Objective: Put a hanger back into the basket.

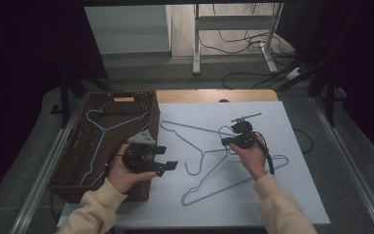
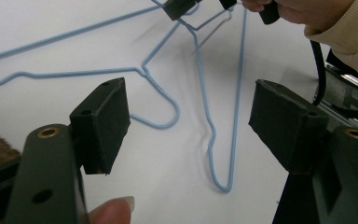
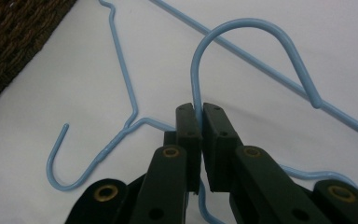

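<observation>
On the bench (image 1: 292, 195), seen from the high view, a white sheet covers the top and a strip of bare wood shows at its far edge; beyond it lie grey floor, a metal stand's legs and loose cables, with dark curtains at both sides. My left tongs (image 1: 163, 158) hang spread just beside the brown woven basket (image 1: 73, 180) at the bench's left, which holds a blue hanger (image 1: 102, 129). My right tongs (image 1: 230, 141) sit over two more blue wire hangers on the sheet, the far hanger (image 1: 185, 128) and the near hanger (image 1: 224, 183). In the left gripper view, my left tongs (image 2: 189, 119) stand wide apart above the white sheet with nothing between them, a hanger's hook (image 2: 165, 116) lying below. In the right gripper view, my right tongs (image 3: 200, 122) are pressed together, pinching the near hanger's hook (image 3: 242, 23) at its stem, the basket's weave at the upper left corner.
</observation>
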The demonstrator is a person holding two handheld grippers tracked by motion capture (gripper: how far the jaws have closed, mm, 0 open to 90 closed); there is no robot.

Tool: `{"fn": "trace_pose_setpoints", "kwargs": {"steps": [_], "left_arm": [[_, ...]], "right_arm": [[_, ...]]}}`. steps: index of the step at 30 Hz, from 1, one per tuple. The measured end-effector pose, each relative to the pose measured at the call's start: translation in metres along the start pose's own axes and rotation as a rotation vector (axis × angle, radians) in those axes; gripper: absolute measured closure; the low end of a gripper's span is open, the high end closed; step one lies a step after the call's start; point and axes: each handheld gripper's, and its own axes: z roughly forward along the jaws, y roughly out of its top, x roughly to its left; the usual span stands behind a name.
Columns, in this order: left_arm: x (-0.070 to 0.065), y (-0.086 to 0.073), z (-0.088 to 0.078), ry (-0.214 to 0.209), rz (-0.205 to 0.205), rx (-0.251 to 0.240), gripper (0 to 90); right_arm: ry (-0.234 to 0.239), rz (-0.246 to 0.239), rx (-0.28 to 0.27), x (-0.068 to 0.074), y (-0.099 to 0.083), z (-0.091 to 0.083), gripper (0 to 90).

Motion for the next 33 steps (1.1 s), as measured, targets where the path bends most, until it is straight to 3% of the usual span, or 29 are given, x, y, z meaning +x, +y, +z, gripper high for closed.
{"fn": "trace_pose_setpoints", "kwargs": {"steps": [8, 10, 19, 25, 33], "left_arm": [[-0.010, 0.005, 0.028, -0.038, 0.009, 0.052, 28.5], [-0.012, 0.007, 0.041, -0.063, -0.001, 0.071, 28.6], [-0.020, 0.014, 0.069, -0.092, -0.017, 0.103, 29.3], [-0.028, 0.018, 0.097, -0.085, -0.004, 0.149, 29.6], [-0.026, 0.016, 0.133, -0.073, -0.018, 0.196, 34.8]], "right_arm": [[0.014, 0.001, -0.004, 0.000, -0.004, -0.003, 86.0], [0.018, 0.001, -0.008, 0.001, -0.005, -0.004, 86.0], [0.021, -0.001, -0.018, 0.002, -0.007, -0.009, 86.0], [0.026, -0.002, -0.023, 0.004, -0.009, -0.011, 86.0], [0.032, -0.004, -0.027, 0.005, -0.011, -0.014, 86.0]]}}
